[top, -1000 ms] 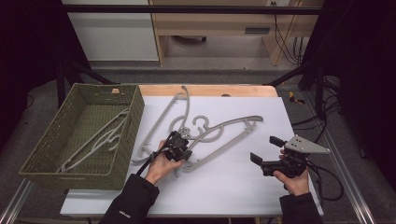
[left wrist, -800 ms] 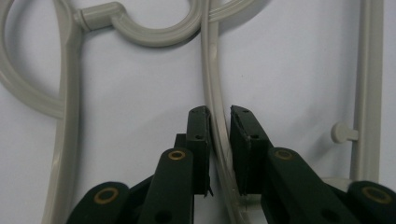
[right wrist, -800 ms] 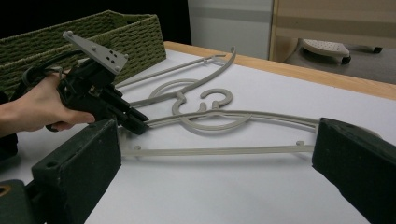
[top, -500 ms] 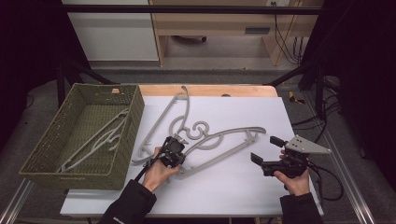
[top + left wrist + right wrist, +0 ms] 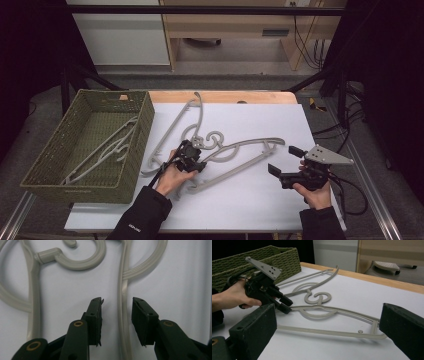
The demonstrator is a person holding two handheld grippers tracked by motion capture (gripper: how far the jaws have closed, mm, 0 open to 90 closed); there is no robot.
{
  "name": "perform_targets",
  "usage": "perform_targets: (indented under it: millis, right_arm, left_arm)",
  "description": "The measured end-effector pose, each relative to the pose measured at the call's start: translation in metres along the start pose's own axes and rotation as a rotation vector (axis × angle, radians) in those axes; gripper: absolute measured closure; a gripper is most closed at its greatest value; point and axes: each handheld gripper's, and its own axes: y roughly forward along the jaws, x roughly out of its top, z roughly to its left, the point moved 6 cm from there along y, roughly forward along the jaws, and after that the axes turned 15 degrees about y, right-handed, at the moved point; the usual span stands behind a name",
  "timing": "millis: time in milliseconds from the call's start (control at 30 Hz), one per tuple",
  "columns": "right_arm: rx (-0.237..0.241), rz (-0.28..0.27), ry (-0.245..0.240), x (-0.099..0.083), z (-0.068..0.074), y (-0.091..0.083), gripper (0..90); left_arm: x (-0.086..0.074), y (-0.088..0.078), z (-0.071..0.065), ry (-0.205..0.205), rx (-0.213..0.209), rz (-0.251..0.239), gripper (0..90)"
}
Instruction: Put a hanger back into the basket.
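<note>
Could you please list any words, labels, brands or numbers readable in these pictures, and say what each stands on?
None can be read. Small white lettering on the person's black left sleeve: too small and blurred to read. The grey plastic hangers and the green woven basket show no legible marking.

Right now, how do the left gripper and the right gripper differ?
The left gripper is down at the table, straddling a bar of the near hanger, its jaws just opened and not pressing it; the right gripper is off the hangers with nothing between its jaws. The left's jaws stand a narrow gap apart; the right's stand wider. Both are black, hand-held and open.
</note>
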Motion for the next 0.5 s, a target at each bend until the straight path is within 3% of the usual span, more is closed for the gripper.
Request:
perform_targets:
  millis: [200,333,500]
  right_arm:
    - [0.004,-0.001,-0.001,0.0003,0.0,0.0001,1.6]
    - [0.006,0.0,-0.002,0.0004,0.0003,0.0001,1.6]
    - [0.003,0.005,0.001,-0.0001,0.0002,0.0005,1.5]
  left_arm:
    - [0.004,0.0019,0.0007,-0.004,-0.023,0.028,67.4]
    - [0.0042,0.0014,0.0001,-0.008,-0.023,0.036,81.2]
    - [0.0052,0.0008,-0.0017,-0.004,-0.014,0.045,81.6]
